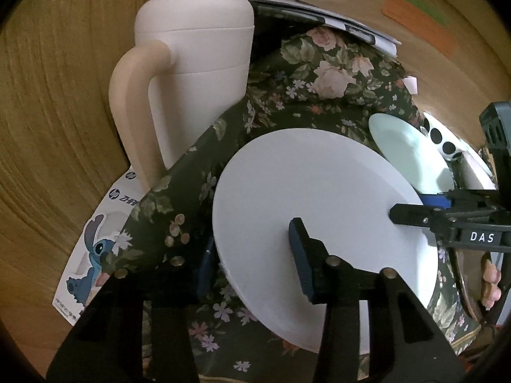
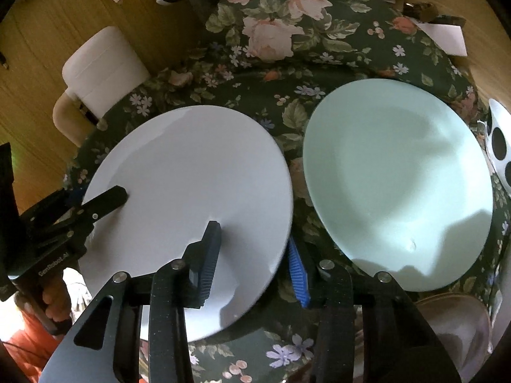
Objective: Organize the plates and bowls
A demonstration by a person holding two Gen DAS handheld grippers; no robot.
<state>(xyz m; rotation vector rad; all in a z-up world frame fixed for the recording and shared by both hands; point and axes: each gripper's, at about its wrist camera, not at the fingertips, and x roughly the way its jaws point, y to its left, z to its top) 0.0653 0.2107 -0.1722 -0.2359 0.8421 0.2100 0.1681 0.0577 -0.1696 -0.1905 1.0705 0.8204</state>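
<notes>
While both grippers straddle the rim of the white plate (image 2: 191, 185), the step in hand looks like lifting it to stack on the mint plate (image 2: 396, 182) just beside it, so I'd close both evenly on opposite edges, keep it level, and clear the mint rim before lowering. The right gripper (image 2: 252, 255) sits lower centre of its frame, 1 finger over the plate, the blue pad off its right edge, jaws spread and not yet clamped. The left gripper (image 1: 252, 255) at lower centre of its view likewise brackets the plate's near edge, jaws apart, nothing pinched. Both point forward and down at the floral cloth (image 2: 274, 73) on the counter. A spotted dish (image 2: 499, 146) shows at far right, a beige mug (image 1: 191, 73) at upper left.
</notes>
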